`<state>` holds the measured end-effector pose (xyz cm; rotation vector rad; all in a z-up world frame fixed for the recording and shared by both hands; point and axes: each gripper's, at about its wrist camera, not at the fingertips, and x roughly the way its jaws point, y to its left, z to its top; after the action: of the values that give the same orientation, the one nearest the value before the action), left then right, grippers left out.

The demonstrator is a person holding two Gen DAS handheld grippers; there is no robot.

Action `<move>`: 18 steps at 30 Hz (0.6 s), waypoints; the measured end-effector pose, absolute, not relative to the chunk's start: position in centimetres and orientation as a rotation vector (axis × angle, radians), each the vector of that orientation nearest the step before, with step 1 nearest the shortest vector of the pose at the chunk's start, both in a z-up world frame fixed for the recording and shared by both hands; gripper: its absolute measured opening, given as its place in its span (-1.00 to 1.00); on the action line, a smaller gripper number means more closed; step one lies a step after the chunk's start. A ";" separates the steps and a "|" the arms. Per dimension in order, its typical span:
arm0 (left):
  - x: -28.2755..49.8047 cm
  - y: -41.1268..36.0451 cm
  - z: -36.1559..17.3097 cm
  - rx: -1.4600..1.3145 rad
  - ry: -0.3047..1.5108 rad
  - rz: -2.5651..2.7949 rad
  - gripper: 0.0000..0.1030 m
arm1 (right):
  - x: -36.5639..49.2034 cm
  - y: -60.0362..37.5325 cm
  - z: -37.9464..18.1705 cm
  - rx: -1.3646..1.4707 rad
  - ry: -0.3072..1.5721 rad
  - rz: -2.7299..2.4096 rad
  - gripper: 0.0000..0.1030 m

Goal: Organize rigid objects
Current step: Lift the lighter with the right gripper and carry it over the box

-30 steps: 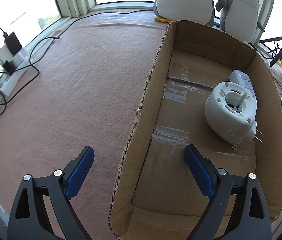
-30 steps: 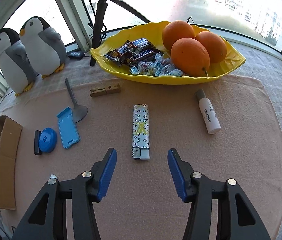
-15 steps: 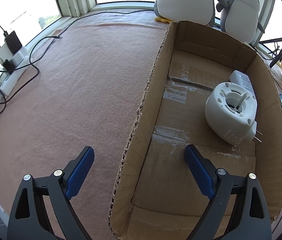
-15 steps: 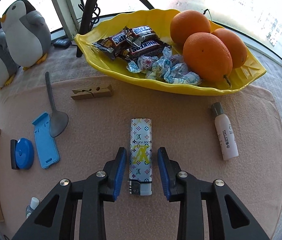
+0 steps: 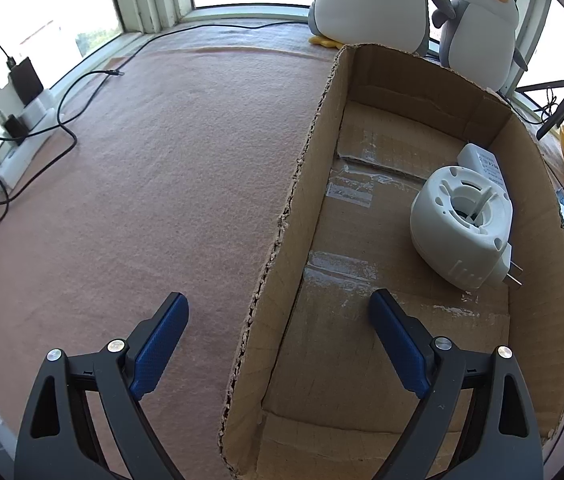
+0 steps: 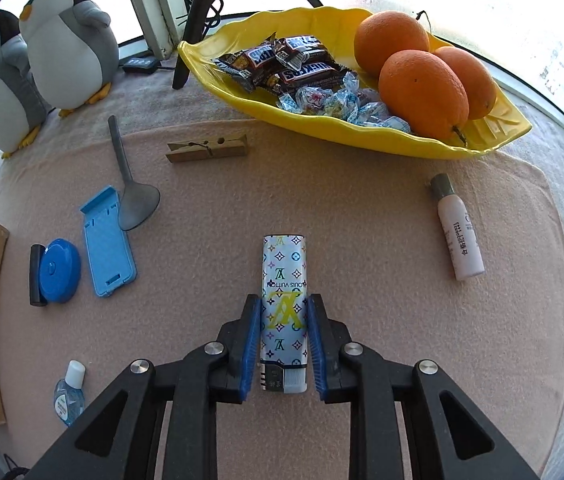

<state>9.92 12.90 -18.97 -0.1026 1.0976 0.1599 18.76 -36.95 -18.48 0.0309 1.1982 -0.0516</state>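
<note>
We see the right gripper [image 6: 284, 322] with its blue-padded jaws closed in against both long sides of the white monogram-patterned lighter [image 6: 283, 312], which lies flat on the pinkish felt tabletop [image 6: 362, 208], its grey cap end back between the jaws and its other end pointing ahead. Ahead of the jaws sits the yellow leaf-shaped dish [image 6: 494, 142] with oranges and sweets. Ahead and right lies a small white bottle with a grey cap [image 6: 458, 232]. Ahead and left: a wooden clothespin [image 6: 208, 148], a grey metal spoon [image 6: 130, 184], a blue plastic phone stand [image 6: 108, 248], a round blue tape measure [image 6: 58, 272].

Our left gripper [image 5: 278, 344] hangs with jaws wide apart, holding nothing, straddling the near wall of the open brown cardboard box [image 5: 282, 232]. Inside the box, ahead and right of the jaws, rests a round white plug-in device [image 5: 460, 226].
</note>
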 end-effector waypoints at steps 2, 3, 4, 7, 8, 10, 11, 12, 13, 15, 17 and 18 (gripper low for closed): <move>9.9 13.0 -19.0 -0.108 1.096 0.157 0.81 | 18.0 -36.6 -18.1 0.038 1.184 -0.048 -0.60; 9.9 13.0 -19.0 -0.111 1.096 0.156 0.81 | 17.6 -36.4 -17.8 0.038 1.176 -0.046 -0.60; 9.9 13.0 -19.0 -0.110 1.094 0.155 0.81 | 17.1 -36.3 -17.4 0.035 1.166 -0.045 -0.60; 9.8 13.1 -19.0 -0.111 1.090 0.152 0.81 | 16.2 -35.3 -15.9 0.025 1.134 -0.025 -0.60; 9.8 13.0 -19.0 -0.110 1.089 0.152 0.81 | 15.8 -34.8 -15.3 0.020 1.121 -0.016 -0.60; 9.7 13.0 -19.0 -0.107 1.086 0.151 0.81 | 15.3 -33.5 -13.9 0.010 1.092 0.017 -0.60; 9.8 13.0 -19.0 -0.108 1.086 0.150 0.81 | 15.0 -32.8 -13.1 0.001 1.076 0.039 -0.60; 9.7 13.0 -19.0 -0.109 1.085 0.149 0.81 | 14.9 -31.9 -12.4 -0.016 1.058 0.058 -0.60; 9.7 13.1 -19.0 -0.110 1.085 0.147 0.81 | 14.6 -31.0 -11.7 -0.033 1.040 0.075 -0.60; 9.7 13.1 -19.1 -0.116 1.084 0.144 0.81 | 14.2 -29.0 -10.4 -0.046 1.015 0.127 -0.60; 9.7 13.3 -19.1 -0.132 1.086 0.143 0.81 | 14.1 -26.7 -9.6 -0.058 0.998 0.181 -0.60; 9.7 13.3 -19.1 -0.135 1.085 0.143 0.81 | 13.9 -25.5 -9.1 -0.071 0.992 0.211 -0.60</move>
<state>9.68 13.32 -19.11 -0.1353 1.0848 0.1431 13.87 -25.46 -9.10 -0.0715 0.9921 0.2106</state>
